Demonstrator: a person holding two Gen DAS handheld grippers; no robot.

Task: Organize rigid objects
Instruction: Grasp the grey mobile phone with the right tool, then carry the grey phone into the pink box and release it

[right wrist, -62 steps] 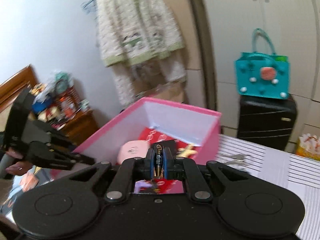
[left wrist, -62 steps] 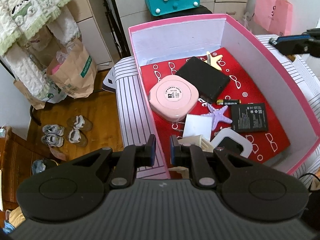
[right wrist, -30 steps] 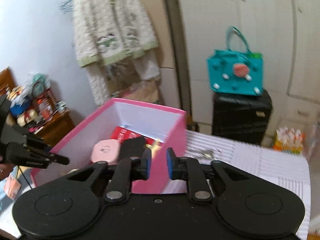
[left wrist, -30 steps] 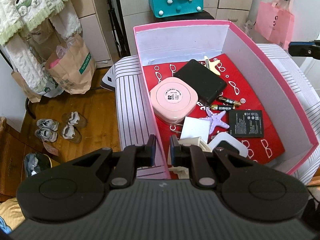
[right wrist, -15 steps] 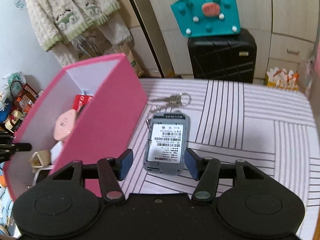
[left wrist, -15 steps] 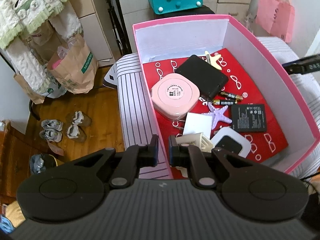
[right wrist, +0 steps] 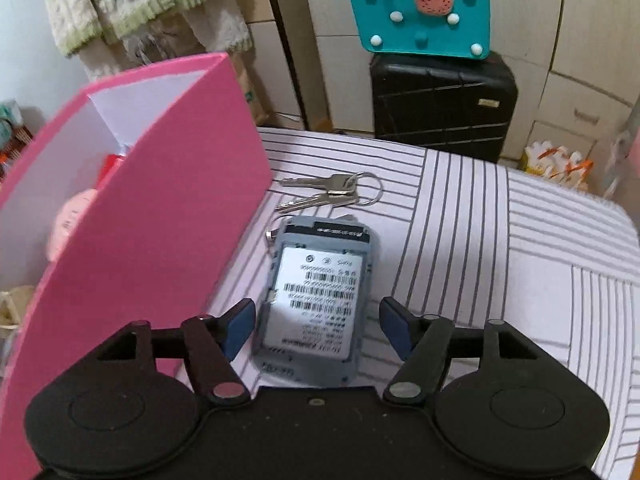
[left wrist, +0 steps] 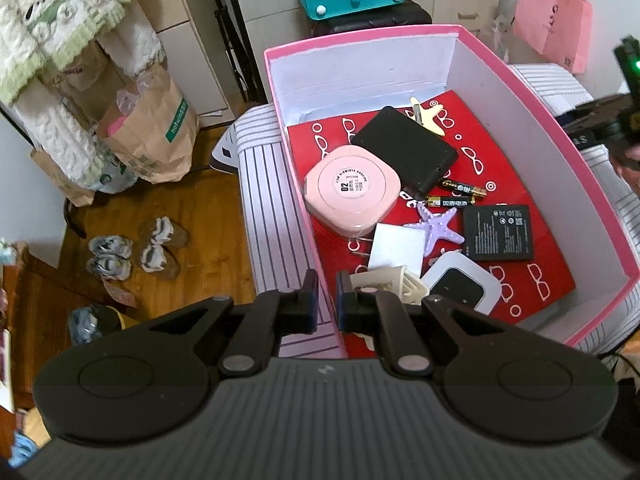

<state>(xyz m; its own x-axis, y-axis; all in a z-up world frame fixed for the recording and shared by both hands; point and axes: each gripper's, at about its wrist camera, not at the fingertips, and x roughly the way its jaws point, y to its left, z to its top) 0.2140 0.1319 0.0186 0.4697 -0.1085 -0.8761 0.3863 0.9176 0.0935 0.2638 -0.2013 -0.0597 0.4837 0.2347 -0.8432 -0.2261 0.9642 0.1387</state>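
Note:
A pink box [left wrist: 540, 92] with a red floor holds a pink square case [left wrist: 352, 188], a black case [left wrist: 404, 156], two batteries [left wrist: 452, 200], a purple starfish [left wrist: 440, 226], a flat black battery [left wrist: 498, 232] and other small items. My left gripper [left wrist: 327, 306] is nearly shut and empty, over the box's near left wall. My right gripper [right wrist: 316, 322] is open, its fingers either side of a grey device [right wrist: 316, 292] with a white label, lying on the striped cloth beside the box's pink wall [right wrist: 160, 240]. A bunch of keys [right wrist: 332, 192] lies just beyond it.
The striped cloth [right wrist: 520, 260] stretches to the right of the device. A black suitcase [right wrist: 440, 104] with a teal bag [right wrist: 420, 8] stands behind the table. Paper bags [left wrist: 148, 136] and shoes [left wrist: 136, 252] are on the wooden floor at left.
My right gripper let a battery go into the box, opened wide, swung right out of the box and came down around the grey device. My left gripper has barely moved.

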